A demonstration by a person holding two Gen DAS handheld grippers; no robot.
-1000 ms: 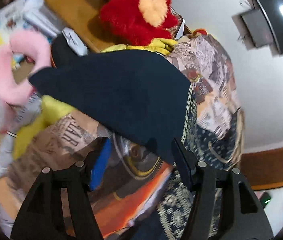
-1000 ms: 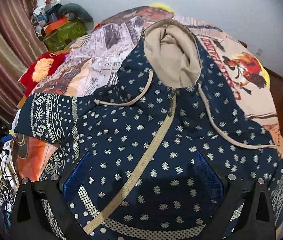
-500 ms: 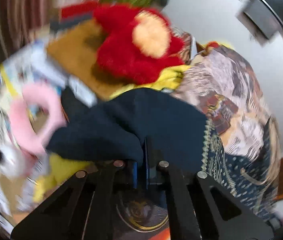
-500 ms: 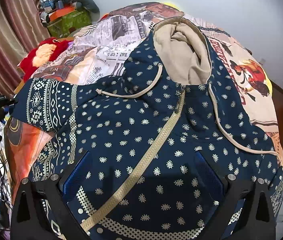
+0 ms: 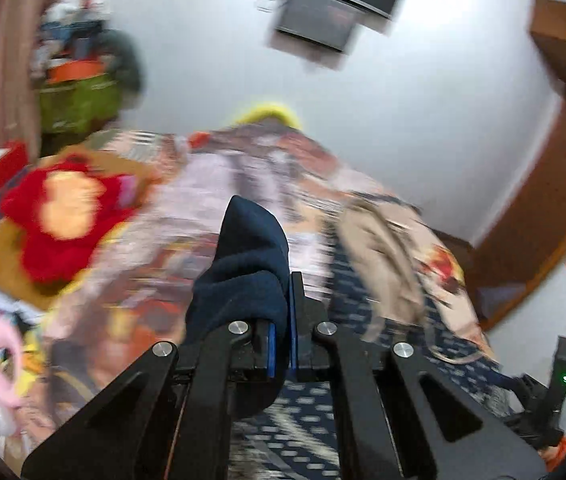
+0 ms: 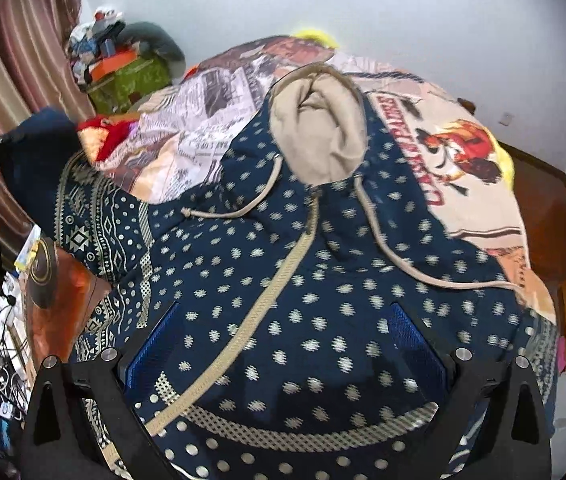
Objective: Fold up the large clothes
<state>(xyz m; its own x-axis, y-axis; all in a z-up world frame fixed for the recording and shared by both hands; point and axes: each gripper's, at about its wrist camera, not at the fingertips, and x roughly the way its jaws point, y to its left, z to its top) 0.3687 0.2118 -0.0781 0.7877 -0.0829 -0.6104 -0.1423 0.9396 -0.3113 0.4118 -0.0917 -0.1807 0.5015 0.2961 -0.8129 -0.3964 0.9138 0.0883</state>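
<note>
The left tongs [image 5: 280,332] are clamping a bunched fold of dark navy fabric, the sleeve cuff [image 5: 251,264] of the hoodie [image 6: 283,280], with the blue pads pressed nearly together on it. The cloth is rising above the fingertips in a rounded lump. That view is smeared by blur, so little else is reading clearly there beyond a red plush toy [image 5: 67,220] at the left.

The right tongs [image 6: 283,356] are standing wide apart, low over the hoodie's chest and gripping nothing. The hoodie is lying face up on the bed [image 6: 463,152], spread over a printed bedspread, its beige-lined hood [image 6: 323,132] at the far end and its beige zipper [image 6: 267,300] running diagonally toward the near left. Two drawstrings are trailing across the dotted front. The patterned sleeve [image 6: 95,232] is stretching out to the left, up toward the left tongs at the picture's edge.
</note>
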